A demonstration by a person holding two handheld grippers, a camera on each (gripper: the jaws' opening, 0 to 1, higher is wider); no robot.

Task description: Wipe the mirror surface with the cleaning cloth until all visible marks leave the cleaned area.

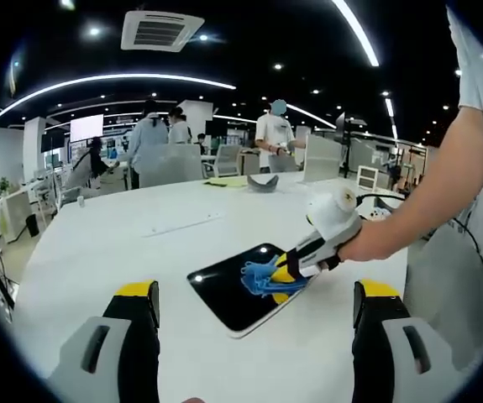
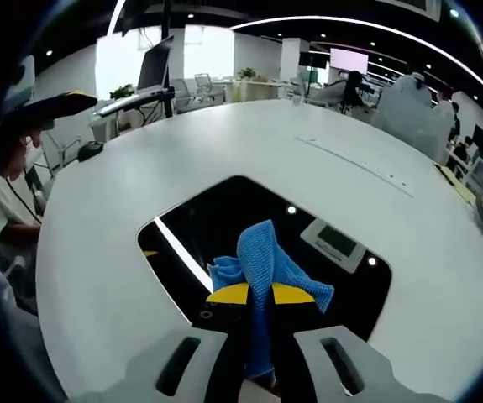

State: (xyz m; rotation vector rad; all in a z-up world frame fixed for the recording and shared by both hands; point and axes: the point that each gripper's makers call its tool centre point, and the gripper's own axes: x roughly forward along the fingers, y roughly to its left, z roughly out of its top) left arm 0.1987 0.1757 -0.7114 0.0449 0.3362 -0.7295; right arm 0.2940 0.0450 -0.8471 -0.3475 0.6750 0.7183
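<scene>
Left gripper view: two yellow-tipped jaws of the left hand-held gripper (image 1: 256,306) rising at the near edge, spread wide apart, nothing between them. Beyond them, one white counter (image 1: 123,243), round-edged and mostly bare. Right of centre on it, one dark mirror (image 1: 233,290) lying flat, near corner pointing toward the camera. At the mirror's right edge, one blue cleaning cloth (image 1: 262,280) bunched on the glass, clamped in the right hand-held gripper (image 1: 287,270), held by a person's hand (image 1: 367,246) reaching in from the right. Far across the counter, a grey curved object (image 1: 262,180) and a yellowish sheet (image 1: 228,181); behind those, three standing people, the nearest in a white shirt (image 1: 275,132). Nothing between gripper and mirror.

Right gripper view: at far left, a seated person (image 2: 10,197) partly cut off by the edge. In the centre, same mirror (image 2: 224,227) seen from close above, reflecting ceiling lights and a square ceiling vent. Cleaning cloth (image 2: 262,269) draped upward from the right hand-held gripper (image 2: 259,295), jaws closed tight on it, resting on the near part of the glass. At far right, more people and chairs past the counter (image 2: 350,143). Marks on the glass too faint to tell.
</scene>
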